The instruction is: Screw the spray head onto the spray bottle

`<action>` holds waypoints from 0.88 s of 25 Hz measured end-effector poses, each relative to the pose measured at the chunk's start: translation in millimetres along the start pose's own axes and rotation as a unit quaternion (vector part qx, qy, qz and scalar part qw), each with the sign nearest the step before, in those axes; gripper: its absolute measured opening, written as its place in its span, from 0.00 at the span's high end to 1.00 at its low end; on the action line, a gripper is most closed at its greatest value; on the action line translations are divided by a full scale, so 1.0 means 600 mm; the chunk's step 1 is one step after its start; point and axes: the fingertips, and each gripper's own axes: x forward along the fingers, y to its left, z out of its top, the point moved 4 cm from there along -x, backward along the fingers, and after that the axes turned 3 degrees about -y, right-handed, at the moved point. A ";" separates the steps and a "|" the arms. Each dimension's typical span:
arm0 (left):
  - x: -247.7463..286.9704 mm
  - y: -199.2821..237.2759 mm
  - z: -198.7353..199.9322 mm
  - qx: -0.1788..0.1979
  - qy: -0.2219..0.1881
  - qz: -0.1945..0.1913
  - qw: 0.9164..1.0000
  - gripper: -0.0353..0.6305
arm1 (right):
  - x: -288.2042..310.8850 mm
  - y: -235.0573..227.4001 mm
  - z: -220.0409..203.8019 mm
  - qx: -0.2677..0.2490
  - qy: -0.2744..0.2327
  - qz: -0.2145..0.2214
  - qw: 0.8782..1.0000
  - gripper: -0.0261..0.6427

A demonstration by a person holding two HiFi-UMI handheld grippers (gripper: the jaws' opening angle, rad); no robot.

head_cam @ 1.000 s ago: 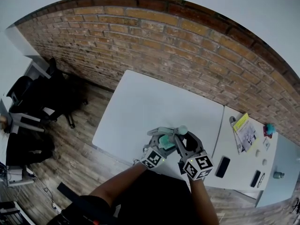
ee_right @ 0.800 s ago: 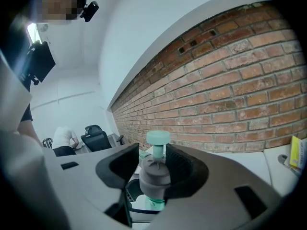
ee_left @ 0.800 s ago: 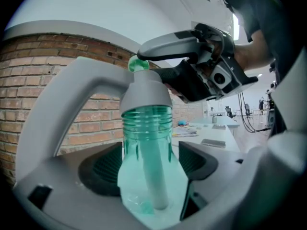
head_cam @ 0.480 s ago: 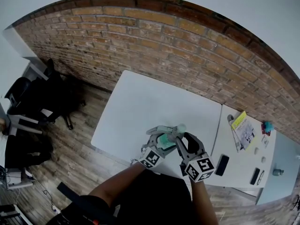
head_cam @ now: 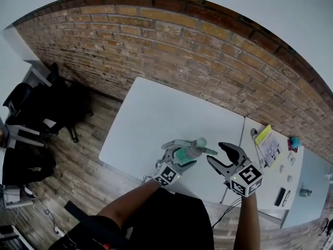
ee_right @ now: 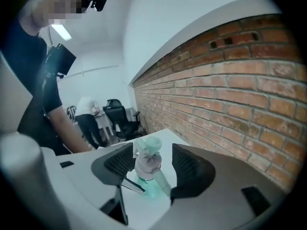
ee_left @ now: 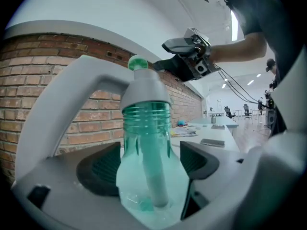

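A clear green spray bottle [head_cam: 183,154] is held above the near edge of the white table [head_cam: 156,113], and my left gripper [head_cam: 182,151] is shut on its body. In the left gripper view the bottle [ee_left: 146,143] fills the gap between the pads, with the grey spray head [ee_left: 144,87] sitting on its neck. My right gripper [head_cam: 215,153] stands to the right of the spray head [head_cam: 200,145], apart from it. Its jaws have just been opening and hold nothing. In the right gripper view the spray head [ee_right: 147,161] shows beyond the open right gripper [ee_right: 148,166].
A brick wall [head_cam: 208,51] runs behind the table. A second table [head_cam: 270,178] on the right carries a booklet [head_cam: 270,145], a phone [head_cam: 280,196] and small items. Black office chairs [head_cam: 31,108] stand at the left on the wooden floor. A person stands far off by a chair [ee_right: 88,119].
My right gripper has let go of the spray head, opened, and moved right and up, away from the bottle. The left gripper and bottle have stayed in place.
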 end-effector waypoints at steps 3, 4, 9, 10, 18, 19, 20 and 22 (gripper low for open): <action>0.003 -0.001 0.002 -0.005 0.000 0.001 1.000 0.39 | 0.014 -0.003 0.024 -0.085 0.059 0.052 0.993 0.60; 0.005 -0.001 0.004 -0.005 -0.001 0.001 1.000 0.39 | 0.022 -0.002 0.027 -0.109 0.079 0.069 0.989 0.60; 0.009 0.000 0.003 -0.012 0.001 0.004 1.000 0.39 | 0.075 0.007 -0.001 -0.175 0.185 0.144 0.956 0.59; 0.008 -0.002 0.003 -0.013 0.003 0.004 1.000 0.39 | 0.084 0.007 -0.007 -0.180 0.199 0.151 0.951 0.59; 0.006 0.000 0.002 -0.011 -0.003 0.006 1.000 0.39 | 0.140 0.018 -0.022 -0.226 0.267 0.211 0.912 0.58; 0.005 0.000 0.001 -0.012 -0.004 0.007 1.000 0.39 | 0.146 0.021 -0.026 -0.238 0.279 0.217 0.905 0.58; 0.005 0.000 0.001 -0.012 -0.005 0.007 1.000 0.39 | 0.150 0.024 -0.030 -0.249 0.288 0.222 0.898 0.58; 0.005 0.000 0.001 -0.013 -0.007 0.007 1.000 0.39 | 0.153 0.031 -0.033 -0.263 0.302 0.229 0.887 0.58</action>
